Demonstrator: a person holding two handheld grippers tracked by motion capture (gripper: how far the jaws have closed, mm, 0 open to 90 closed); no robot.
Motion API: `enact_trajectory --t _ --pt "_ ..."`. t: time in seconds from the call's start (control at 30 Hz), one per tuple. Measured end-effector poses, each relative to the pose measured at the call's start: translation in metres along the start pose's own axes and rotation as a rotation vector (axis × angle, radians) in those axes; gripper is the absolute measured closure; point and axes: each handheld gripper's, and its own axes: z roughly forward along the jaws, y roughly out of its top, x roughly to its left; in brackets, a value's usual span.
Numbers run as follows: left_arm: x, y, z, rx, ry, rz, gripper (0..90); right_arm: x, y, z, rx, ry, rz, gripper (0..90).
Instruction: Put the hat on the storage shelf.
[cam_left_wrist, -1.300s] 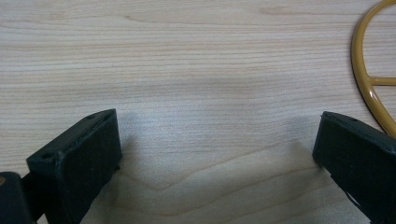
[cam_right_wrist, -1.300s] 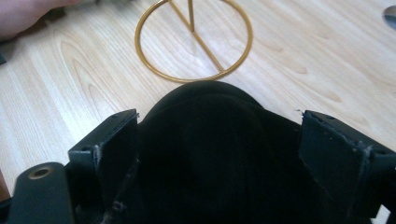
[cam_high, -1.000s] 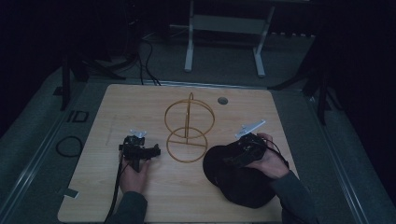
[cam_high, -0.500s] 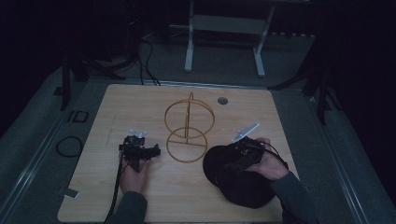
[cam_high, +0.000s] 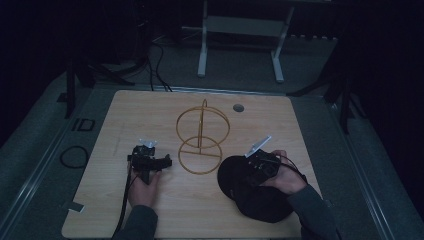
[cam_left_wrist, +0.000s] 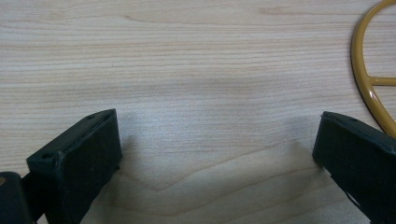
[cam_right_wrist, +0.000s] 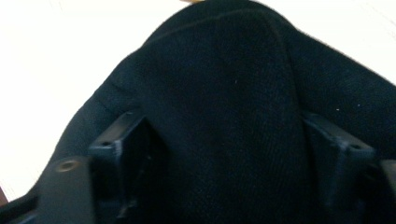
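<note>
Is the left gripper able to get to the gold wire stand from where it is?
Probably yes. The left gripper rests on the table with its jaws wide open and empty, and only bare wood lies between it and the gold wire stand. The black cap sits on the stand's other side.

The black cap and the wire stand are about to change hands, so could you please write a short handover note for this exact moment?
Right tool: down on the black cap, a fold of its fabric between the jaws, which have just been closing; a firm grip is not confirmed.
Left tool: open, holding nothing, resting on the wooden table just left of the gold wire stand.
Things: the stand is upright at the table's middle; the cap lies at its lower right, close to the base ring.
Done: the cap has been reached.
Left: probably finish the grip, lift the cap and set it on the stand.
</note>
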Motion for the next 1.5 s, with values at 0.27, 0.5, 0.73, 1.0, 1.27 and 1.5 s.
enact_trajectory --t 0.27,0.5,0.73,1.0,1.27,1.5 --pt "0.000 0.000 0.000 0.000 0.000 0.000 0.7 -0.001 0.001 0.002 0.049 0.011 -0.007 55.4" --pt "0.000 0.000 0.000 0.000 0.000 0.000 0.7 -0.003 0.002 0.001 0.073 0.010 -0.008 79.5" --pt "0.000 0.000 0.000 0.000 0.000 0.000 0.7 -0.002 0.004 -0.001 0.086 0.009 -0.021 83.3" --pt "0.000 0.000 0.000 0.000 0.000 0.000 0.7 -0.002 0.007 -0.005 0.091 0.011 -0.029 85.9" --pt "0.000 0.000 0.000 0.000 0.000 0.000 0.7 -0.001 0.012 -0.018 0.074 -0.022 -0.062 86.5" --pt "0.000 0.000 0.000 0.000 0.000 0.000 0.7 -0.002 0.018 -0.031 0.083 -0.022 -0.074 86.4"
